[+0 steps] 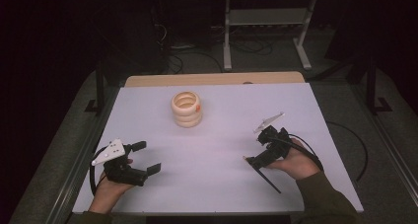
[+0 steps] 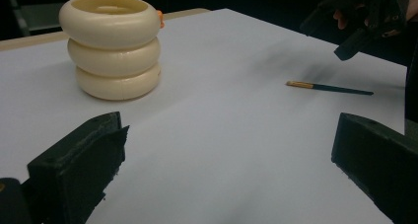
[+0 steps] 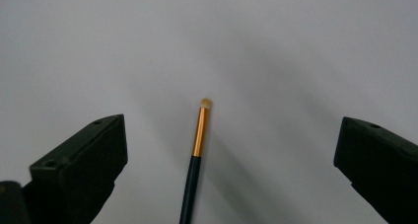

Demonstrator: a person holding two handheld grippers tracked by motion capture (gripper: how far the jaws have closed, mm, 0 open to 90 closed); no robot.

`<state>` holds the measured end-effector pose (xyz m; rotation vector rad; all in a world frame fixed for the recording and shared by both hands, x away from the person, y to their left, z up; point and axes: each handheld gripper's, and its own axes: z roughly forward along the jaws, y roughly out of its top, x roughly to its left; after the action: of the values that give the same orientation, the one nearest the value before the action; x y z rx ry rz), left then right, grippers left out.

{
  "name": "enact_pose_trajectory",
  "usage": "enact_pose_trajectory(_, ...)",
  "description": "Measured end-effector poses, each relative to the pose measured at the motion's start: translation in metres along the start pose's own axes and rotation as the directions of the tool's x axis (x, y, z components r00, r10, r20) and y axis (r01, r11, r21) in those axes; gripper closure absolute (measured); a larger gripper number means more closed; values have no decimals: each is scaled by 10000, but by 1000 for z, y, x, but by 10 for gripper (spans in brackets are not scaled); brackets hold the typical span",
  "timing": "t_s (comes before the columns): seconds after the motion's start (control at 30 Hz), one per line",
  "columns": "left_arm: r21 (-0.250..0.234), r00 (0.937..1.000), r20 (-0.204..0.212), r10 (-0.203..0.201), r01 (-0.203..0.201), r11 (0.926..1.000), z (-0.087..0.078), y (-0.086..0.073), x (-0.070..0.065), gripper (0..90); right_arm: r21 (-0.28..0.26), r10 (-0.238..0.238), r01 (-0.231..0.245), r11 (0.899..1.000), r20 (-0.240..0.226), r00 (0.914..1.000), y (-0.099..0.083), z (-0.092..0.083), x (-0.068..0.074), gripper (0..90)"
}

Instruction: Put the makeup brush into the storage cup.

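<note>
A thin brush (image 3: 196, 155) lies flat on the white table (image 1: 222, 184), near the right edge and closer to the near edge than the far one. It has a dark handle, a gold collar and a small pale tip. In the high view the brush (image 1: 265, 175) runs slantwise from beside the right hand (image 1: 296, 162) toward the near edge.

The right tool (image 1: 256, 146) hangs just above the brush, its 2 jaws spread wide. In the right gripper view the brush sits between the jaws, touching neither, with its tip pointing away from the camera.

The left tool (image 1: 147, 157) rests low near the left edge of the table, held by the left hand (image 1: 109, 187). Its 2 jaws are also spread wide and hold nothing.

A stack of 3 cream rings (image 1: 187, 108) stands upright toward the far edge, about midway between the left and right edges, well apart from both tools. A small orange spot shows on the top ring's side. In the left gripper view the stack (image 2: 114, 46) stands at the far left and the brush (image 2: 329, 88) lies off to the right.
</note>
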<state>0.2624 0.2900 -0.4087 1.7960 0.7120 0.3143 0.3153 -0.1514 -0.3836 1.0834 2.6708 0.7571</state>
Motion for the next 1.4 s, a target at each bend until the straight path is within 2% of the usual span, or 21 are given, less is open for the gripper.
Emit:
enact_pose_trajectory(0.13,-10,10000,22,33,-33,10000,1,0,0,0,180,-26,26,9998,27,10000,1,1,-1,0)
enact_pose_trajectory(0.23,-5,10000,21,37,-37,10000,1,0,0,0,258,112,-111,9996,-49,9999,2,0,-1,96)
enact_pose_trajectory(0.3,-4,10000,12,30,-30,10000,1,0,0,0,361,172,-166,9992,-177,9997,3,0,-1,125)
enact_pose_trajectory(0.6,-15,10000,17,20,-20,10000,1,0,-1,0,831,481,-458,9955,-261,9985,2,3,-1,153)
enact_pose_trajectory(0.9,-4,10000,6,31,-31,10000,1,0,-1,0,1264,525,-464,9909,-455,9976,1,8,-1,218)
enact_pose_trajectory(1.0,15,10000,0,30,-30,10000,1,0,-1,0,1398,460,-402,9894,-382,9982,0,11,-1,234)
enact_pose_trajectory(1.2,49,10000,6,44,-44,10000,1,0,-1,0,1558,369,-291,9874,-471,9982,-1,16,0,313)
enact_pose_trajectory(1.3,1,10000,-4,-14,14,10000,0,0,-1,0,1806,386,-264,9832,-642,9972,-2,19,1,360)
enact_pose_trajectory(1.4,2,10000,-7,-15,15,10000,0,0,-1,0,1979,410,-278,9798,-626,9972,-3,22,2,396)
